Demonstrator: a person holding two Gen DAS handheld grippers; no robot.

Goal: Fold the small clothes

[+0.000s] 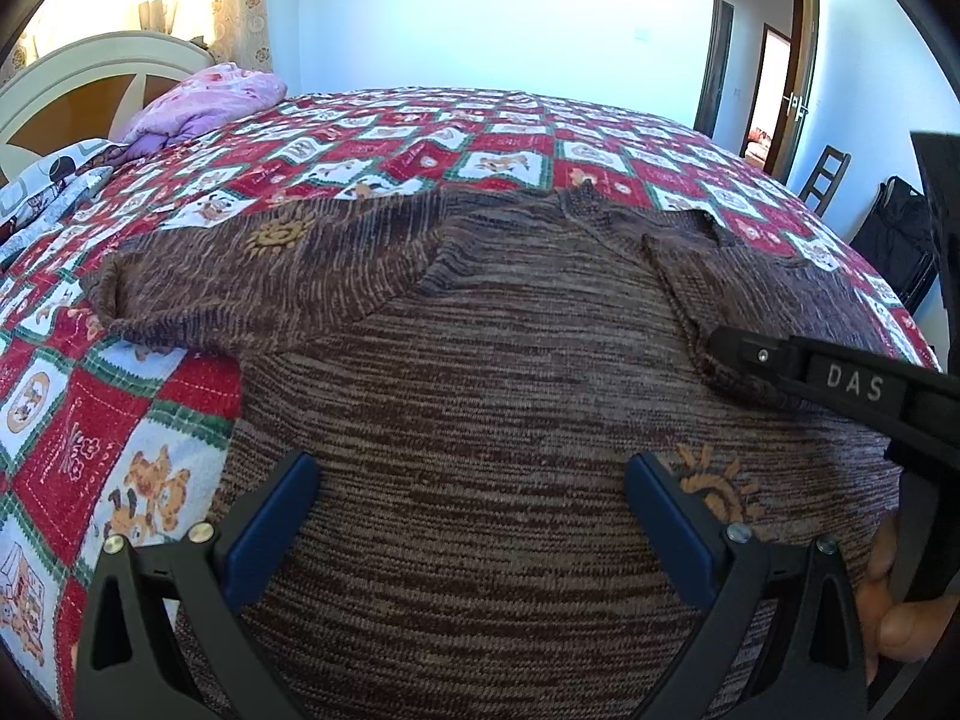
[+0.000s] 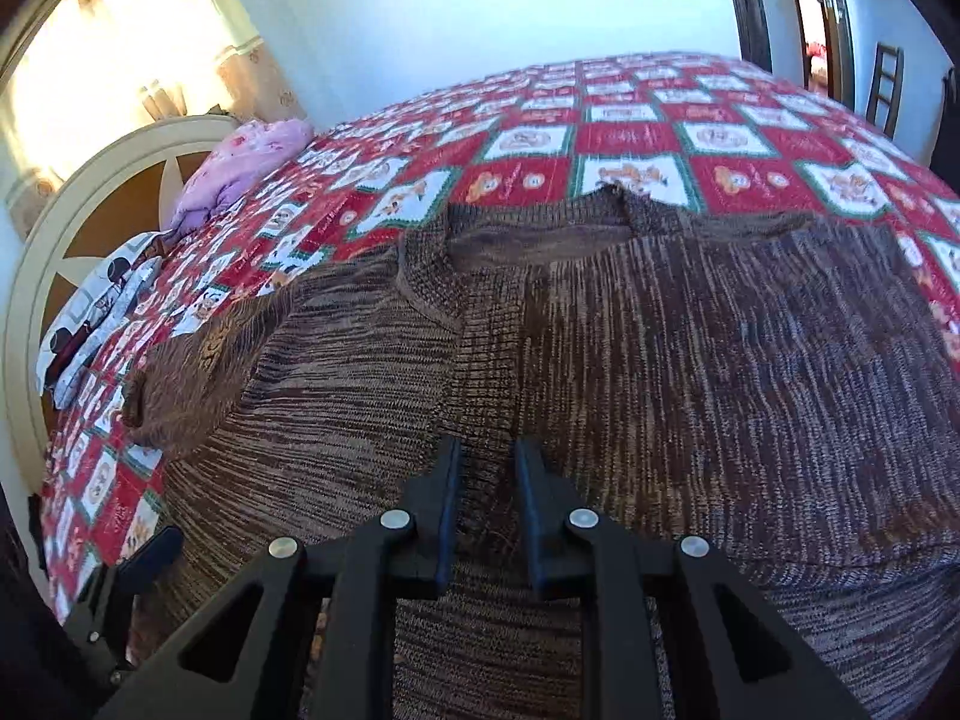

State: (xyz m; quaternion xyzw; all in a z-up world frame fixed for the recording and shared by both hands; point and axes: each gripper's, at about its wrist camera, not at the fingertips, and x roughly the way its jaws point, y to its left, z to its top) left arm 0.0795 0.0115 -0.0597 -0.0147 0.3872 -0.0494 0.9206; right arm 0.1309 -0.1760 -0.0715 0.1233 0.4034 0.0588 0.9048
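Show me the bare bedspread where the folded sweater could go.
Free: the bedspread beyond the brown sweater toward the far edge, and the strip left of its spread sleeve. Crowded: the headboard corner, with the purple bedding.

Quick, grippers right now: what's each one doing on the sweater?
Left gripper: open, jaws wide over the brown sweater, gripping nothing.
Right gripper: nearly closed, pinching the sweater's folded-in sleeve.
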